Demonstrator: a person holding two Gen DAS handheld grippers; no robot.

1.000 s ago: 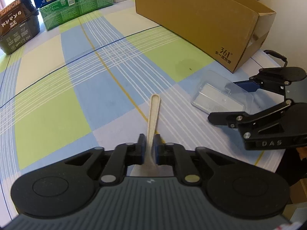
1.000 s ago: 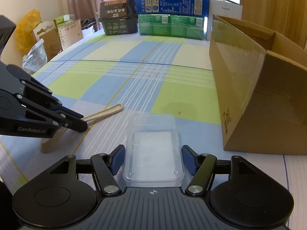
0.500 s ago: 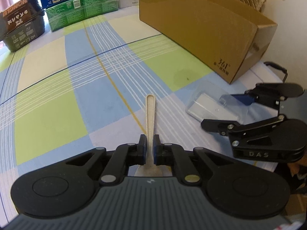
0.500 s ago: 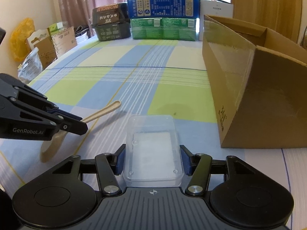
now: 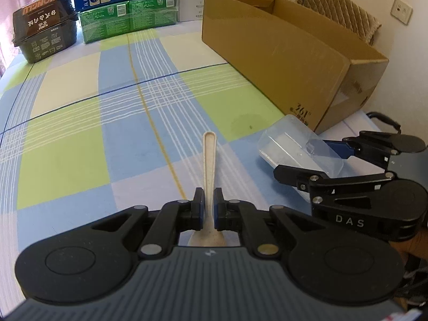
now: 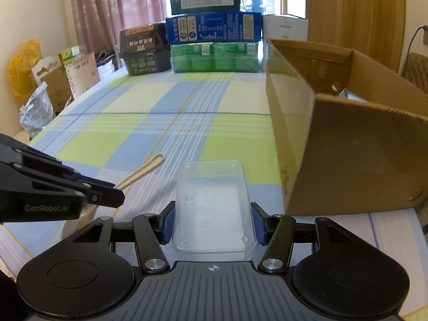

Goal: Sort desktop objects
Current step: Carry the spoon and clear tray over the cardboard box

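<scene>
My left gripper (image 5: 209,205) is shut on a beige plastic spoon (image 5: 209,160), handle pointing forward, held above the checked tablecloth. The spoon also shows in the right wrist view (image 6: 144,171), sticking out of the left gripper (image 6: 115,191). My right gripper (image 6: 213,223) is shut on a clear plastic box (image 6: 212,206) and holds it tilted up off the table. In the left wrist view the clear box (image 5: 297,144) sits in the right gripper (image 5: 315,157) just left of the open cardboard box (image 5: 281,48).
The open cardboard box (image 6: 334,133) stands at the right. Stacked green (image 6: 214,57) and blue cartons (image 6: 214,28) and a dark container (image 6: 144,50) line the table's far edge. Bags and cardboard packs (image 6: 53,80) lie off the table's left side.
Both grippers have risen with their loads; the spoon and the clear box are off the tablecloth, and the box now tilts upward near the cardboard box.
</scene>
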